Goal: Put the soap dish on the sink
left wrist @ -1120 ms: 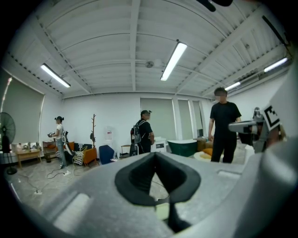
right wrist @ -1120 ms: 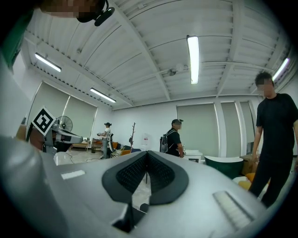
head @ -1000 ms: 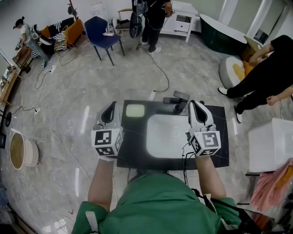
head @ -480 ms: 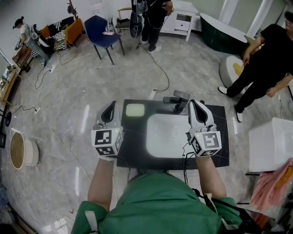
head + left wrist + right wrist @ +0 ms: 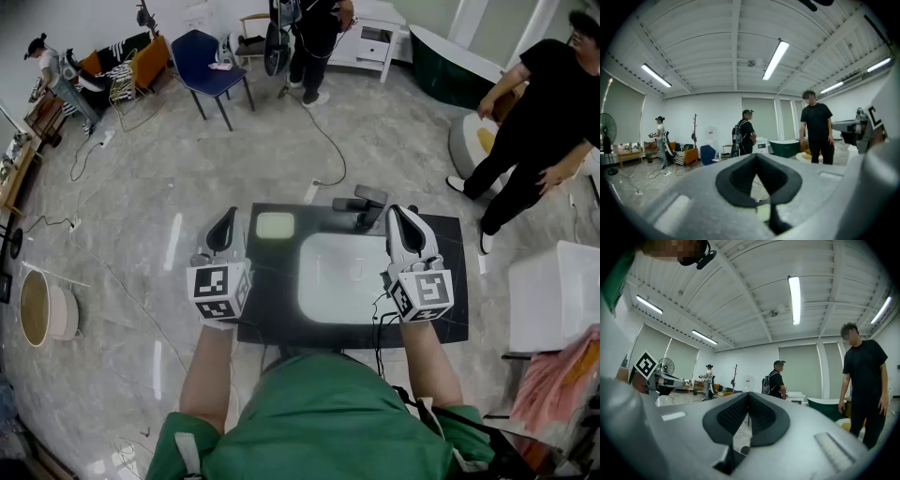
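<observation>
A pale green soap dish (image 5: 277, 226) lies on the black counter (image 5: 267, 314) at its back left corner, beside the white sink basin (image 5: 342, 277). A dark faucet (image 5: 366, 206) stands behind the basin. My left gripper (image 5: 225, 223) is held over the counter's left edge, just left of the dish, shut and empty. My right gripper (image 5: 397, 217) hovers over the basin's right rim, also shut with nothing in it. In the left gripper view the left gripper (image 5: 757, 159) points level across the room, as does the right gripper (image 5: 749, 397) in its own view.
A person in black (image 5: 539, 112) stands at the far right near a white tub. Another person (image 5: 314, 37) stands at the back, by a blue chair (image 5: 211, 66). A white box (image 5: 553, 295) sits right of the counter. A cable (image 5: 328, 150) runs across the floor.
The person in black at the right has straightened up and shifted. Both grippers and the soap dish stay where they were.
</observation>
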### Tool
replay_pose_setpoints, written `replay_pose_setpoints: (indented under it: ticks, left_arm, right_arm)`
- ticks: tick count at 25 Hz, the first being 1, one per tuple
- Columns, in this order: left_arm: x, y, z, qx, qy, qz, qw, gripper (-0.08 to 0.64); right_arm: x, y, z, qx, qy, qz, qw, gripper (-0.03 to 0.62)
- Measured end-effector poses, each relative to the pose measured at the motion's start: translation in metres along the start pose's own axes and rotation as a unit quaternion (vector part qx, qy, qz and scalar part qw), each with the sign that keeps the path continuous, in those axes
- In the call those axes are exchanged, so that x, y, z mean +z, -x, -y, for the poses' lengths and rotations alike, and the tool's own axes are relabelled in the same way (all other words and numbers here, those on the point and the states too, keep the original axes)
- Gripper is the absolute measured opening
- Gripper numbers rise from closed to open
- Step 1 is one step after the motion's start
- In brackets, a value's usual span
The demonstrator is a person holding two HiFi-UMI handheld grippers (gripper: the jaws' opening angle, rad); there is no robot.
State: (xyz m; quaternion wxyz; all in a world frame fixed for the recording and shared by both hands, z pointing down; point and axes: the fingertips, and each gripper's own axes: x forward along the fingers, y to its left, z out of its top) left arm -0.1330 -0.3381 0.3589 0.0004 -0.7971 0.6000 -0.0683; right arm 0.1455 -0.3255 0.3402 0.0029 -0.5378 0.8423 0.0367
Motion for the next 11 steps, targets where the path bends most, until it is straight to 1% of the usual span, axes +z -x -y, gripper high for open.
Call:
replay_pose_setpoints:
  ticks: [11]
  left_arm:
    - [-0.0055,-0.0090,0.0015,0.004,-0.001,-0.006,1.0000,-0.003]
  right_arm:
    - [-0.0084,-0.0064,0.0047,0.004,-0.006,-0.004,1.000,-0.002]
